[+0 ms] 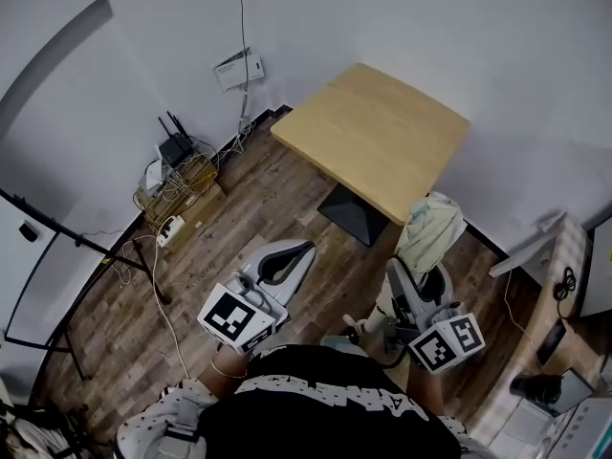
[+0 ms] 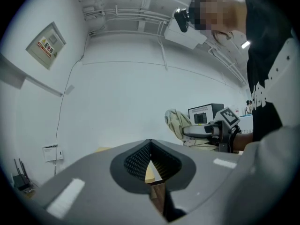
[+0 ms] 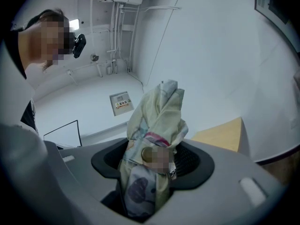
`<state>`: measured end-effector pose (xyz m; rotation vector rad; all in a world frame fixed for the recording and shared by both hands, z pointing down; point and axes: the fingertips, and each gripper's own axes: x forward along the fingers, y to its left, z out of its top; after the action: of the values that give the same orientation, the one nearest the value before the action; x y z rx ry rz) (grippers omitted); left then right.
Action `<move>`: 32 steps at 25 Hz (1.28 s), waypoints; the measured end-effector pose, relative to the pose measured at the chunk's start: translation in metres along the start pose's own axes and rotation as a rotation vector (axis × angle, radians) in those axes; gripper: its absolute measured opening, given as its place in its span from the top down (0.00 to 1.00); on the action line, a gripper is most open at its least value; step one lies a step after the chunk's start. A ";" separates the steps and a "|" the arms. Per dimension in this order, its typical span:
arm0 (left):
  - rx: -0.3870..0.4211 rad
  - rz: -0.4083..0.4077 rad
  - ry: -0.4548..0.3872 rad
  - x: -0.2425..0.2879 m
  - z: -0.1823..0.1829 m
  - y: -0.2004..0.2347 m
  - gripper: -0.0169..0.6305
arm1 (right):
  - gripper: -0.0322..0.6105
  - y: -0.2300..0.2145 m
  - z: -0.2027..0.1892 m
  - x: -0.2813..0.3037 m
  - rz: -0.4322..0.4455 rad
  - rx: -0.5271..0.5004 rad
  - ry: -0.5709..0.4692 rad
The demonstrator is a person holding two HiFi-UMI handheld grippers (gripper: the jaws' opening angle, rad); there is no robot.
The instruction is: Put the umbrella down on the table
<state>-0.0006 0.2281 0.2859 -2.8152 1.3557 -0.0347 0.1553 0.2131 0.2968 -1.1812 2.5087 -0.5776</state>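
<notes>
The folded pale yellow-green fabric umbrella (image 3: 157, 125) with a flower print stands upright, clamped in the right tongs (image 3: 157, 161), whose jaws press on it from both sides. In the head view it is held in the air just beside the near edge of the bare square light-wood bench (image 1: 373, 132). The left tongs (image 2: 150, 146) are closed tip to tip, with nothing between them. The bench sits in a corner of white walls (image 1: 382, 17), on a dark wood-plank floor (image 1: 268, 199).
</notes>
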 end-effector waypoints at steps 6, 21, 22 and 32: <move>0.014 0.009 0.007 0.026 -0.001 -0.004 0.98 | 0.51 -0.025 0.007 0.002 0.016 0.013 0.005; -0.023 0.050 0.009 0.052 -0.013 -0.004 0.98 | 0.51 -0.063 0.009 0.013 0.043 0.036 0.032; -0.022 0.057 0.012 0.051 -0.014 -0.003 0.98 | 0.51 -0.064 0.008 0.015 0.044 0.037 0.033; -0.049 -0.078 -0.028 0.098 -0.018 0.015 0.98 | 0.51 -0.078 0.018 0.031 -0.030 -0.036 0.038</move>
<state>0.0485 0.1423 0.3052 -2.8958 1.2581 0.0373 0.1957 0.1397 0.3153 -1.2338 2.5468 -0.5700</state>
